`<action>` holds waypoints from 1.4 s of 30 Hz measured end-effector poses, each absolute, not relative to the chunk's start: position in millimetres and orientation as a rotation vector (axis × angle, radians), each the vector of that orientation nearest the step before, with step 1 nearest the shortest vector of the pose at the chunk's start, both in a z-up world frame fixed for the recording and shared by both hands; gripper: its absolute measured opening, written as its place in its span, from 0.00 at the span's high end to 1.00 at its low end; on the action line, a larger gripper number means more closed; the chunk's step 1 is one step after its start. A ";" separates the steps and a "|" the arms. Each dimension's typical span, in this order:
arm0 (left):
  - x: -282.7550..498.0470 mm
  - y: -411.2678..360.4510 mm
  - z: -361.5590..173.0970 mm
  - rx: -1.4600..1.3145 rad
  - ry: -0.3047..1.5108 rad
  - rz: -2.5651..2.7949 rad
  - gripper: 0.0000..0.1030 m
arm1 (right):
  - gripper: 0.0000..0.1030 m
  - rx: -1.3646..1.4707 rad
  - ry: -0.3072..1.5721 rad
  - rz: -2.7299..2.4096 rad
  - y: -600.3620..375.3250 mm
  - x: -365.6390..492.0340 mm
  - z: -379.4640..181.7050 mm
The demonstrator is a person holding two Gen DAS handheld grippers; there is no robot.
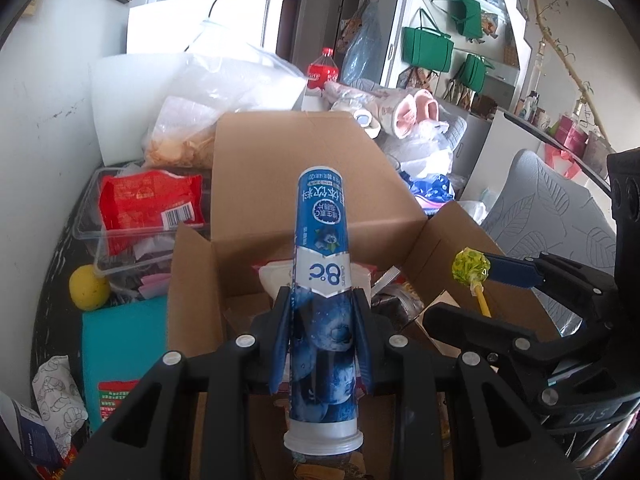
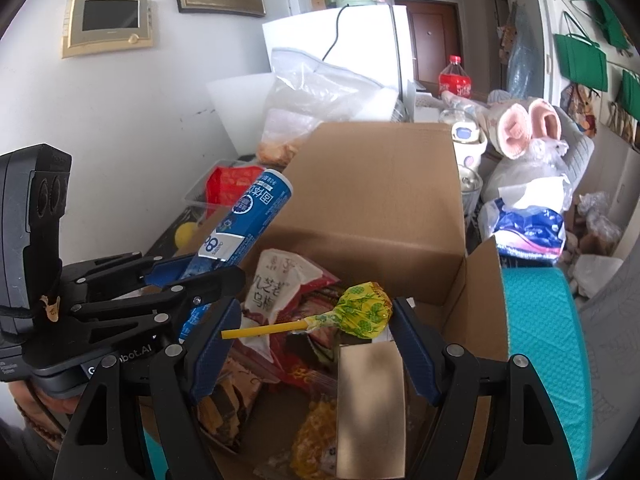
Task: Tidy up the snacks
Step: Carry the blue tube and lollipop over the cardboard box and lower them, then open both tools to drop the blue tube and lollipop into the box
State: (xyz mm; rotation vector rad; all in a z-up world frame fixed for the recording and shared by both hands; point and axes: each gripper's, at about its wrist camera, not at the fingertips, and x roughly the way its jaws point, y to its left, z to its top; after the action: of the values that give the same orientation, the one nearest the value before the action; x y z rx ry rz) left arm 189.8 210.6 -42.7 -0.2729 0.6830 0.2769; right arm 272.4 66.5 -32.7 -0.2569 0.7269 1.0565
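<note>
Holding blue tablet tube point(image 1: 322, 280) clamped in left gripper point(image 1: 322, 300), cap end toward camera, poised over open cardboard box point(image 1: 304, 184). Pinching pineapple-print lollipop point(image 2: 362, 312) in right gripper point(image 2: 316, 316), jaws spread fairly wide, stick pointing to 9 o'clock. Sitting in box already: several snack packets. Waiting outside at 10 o'clock: red packet point(image 1: 150, 204) in clear tray. Judging task partway done. Reading "8°C" on tube; Chinese print on white packet point(image 2: 280, 280)
</note>
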 end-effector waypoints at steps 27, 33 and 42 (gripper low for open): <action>207.2 197.2 -64.1 -0.214 0.810 0.377 0.73 | 0.26 -0.344 0.791 0.922 65.9 285.1 -51.5; 206.3 188.5 -60.6 -0.203 0.828 0.402 0.72 | 0.25 -0.359 0.762 0.876 54.8 280.1 -41.9; 196.1 172.6 -45.9 -0.180 0.821 0.410 0.72 | 0.23 -0.349 0.741 0.815 32.3 275.9 -24.0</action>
State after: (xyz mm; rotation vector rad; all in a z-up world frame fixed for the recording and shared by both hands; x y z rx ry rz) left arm 196.1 172.6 -45.9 -0.1804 0.8207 0.4100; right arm 275.9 32.3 -24.0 -0.3487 0.7410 0.8155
